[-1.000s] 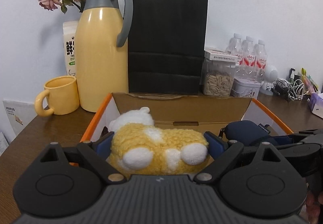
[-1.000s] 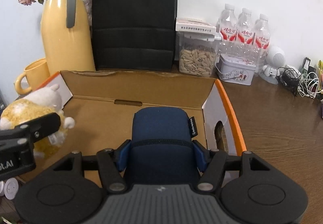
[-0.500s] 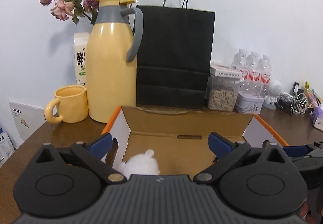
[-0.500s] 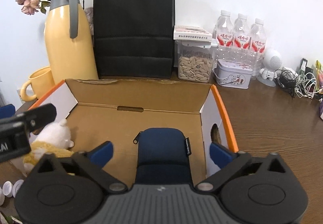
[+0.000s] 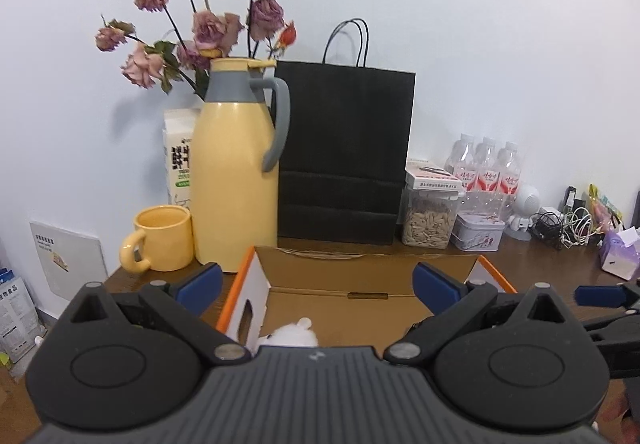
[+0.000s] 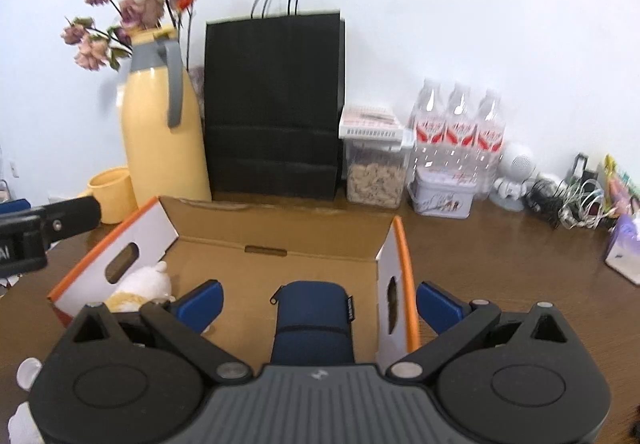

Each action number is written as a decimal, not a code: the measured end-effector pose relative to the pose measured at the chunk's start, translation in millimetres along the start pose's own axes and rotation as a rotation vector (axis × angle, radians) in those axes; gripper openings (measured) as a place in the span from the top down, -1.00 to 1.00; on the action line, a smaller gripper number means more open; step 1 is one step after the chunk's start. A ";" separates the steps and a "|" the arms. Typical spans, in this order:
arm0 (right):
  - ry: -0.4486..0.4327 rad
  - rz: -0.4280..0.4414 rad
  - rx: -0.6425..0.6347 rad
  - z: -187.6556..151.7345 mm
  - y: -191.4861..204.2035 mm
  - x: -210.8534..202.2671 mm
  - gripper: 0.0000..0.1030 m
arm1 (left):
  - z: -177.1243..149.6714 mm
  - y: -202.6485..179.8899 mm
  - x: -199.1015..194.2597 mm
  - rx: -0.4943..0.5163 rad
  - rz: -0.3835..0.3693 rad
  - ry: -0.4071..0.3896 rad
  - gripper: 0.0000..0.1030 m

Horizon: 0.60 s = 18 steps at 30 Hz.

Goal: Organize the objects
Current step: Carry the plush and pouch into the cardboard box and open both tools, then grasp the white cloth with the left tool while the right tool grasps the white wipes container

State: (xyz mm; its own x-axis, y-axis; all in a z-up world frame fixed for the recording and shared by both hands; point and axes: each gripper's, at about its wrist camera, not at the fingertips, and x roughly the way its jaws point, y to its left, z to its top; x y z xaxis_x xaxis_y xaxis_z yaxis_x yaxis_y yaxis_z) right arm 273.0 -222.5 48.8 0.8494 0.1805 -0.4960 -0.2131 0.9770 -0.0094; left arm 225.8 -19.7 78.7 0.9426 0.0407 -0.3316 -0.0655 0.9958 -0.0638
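An open cardboard box (image 6: 280,236) with orange edges sits on the brown table. Inside it, at the left, lies a yellow and white plush toy (image 6: 138,288); a dark blue zip pouch (image 6: 312,320) lies at the right. My right gripper (image 6: 318,302) is open above the pouch, its blue pads well apart and touching nothing. My left gripper (image 5: 316,284) is open too, raised over the box (image 5: 344,264), with only the plush toy's white top (image 5: 292,336) showing below it. The left gripper's finger (image 6: 48,224) juts in at the left of the right wrist view.
Behind the box stand a yellow jug (image 5: 236,175) with dried roses, a yellow mug (image 5: 160,240), a black paper bag (image 5: 344,155), a seed jar (image 5: 430,219), water bottles (image 5: 486,175), a tin (image 5: 478,232) and tangled cables (image 5: 564,228). A purple tissue pack (image 5: 618,256) lies far right.
Both grippers let go: the left released the plush toy, the right released the blue pouch, each into the box. Both then opened wide and pulled up and back.
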 end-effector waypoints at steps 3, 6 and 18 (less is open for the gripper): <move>-0.031 0.003 -0.002 -4.3 -5.5 -23.5 -1.00 | 1.5 8.6 -19.3 -0.010 -0.001 -0.006 -1.00; -0.053 0.006 -0.010 -13.6 -10.5 -45.6 -1.00 | -0.4 18.5 -38.0 -0.011 -0.007 -0.011 -1.00; -0.043 -0.009 -0.019 -78.1 -26.6 -98.1 -1.00 | -49.5 56.3 -85.6 -0.011 0.017 0.049 -1.00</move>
State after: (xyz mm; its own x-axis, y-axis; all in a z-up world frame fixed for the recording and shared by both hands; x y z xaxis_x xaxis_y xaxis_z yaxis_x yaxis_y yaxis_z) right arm 157.6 -275.1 29.9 0.8714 0.1765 -0.4578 -0.2139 0.9764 -0.0308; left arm 125.2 28.8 56.9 0.9242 0.0535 -0.3782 -0.0854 0.9940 -0.0679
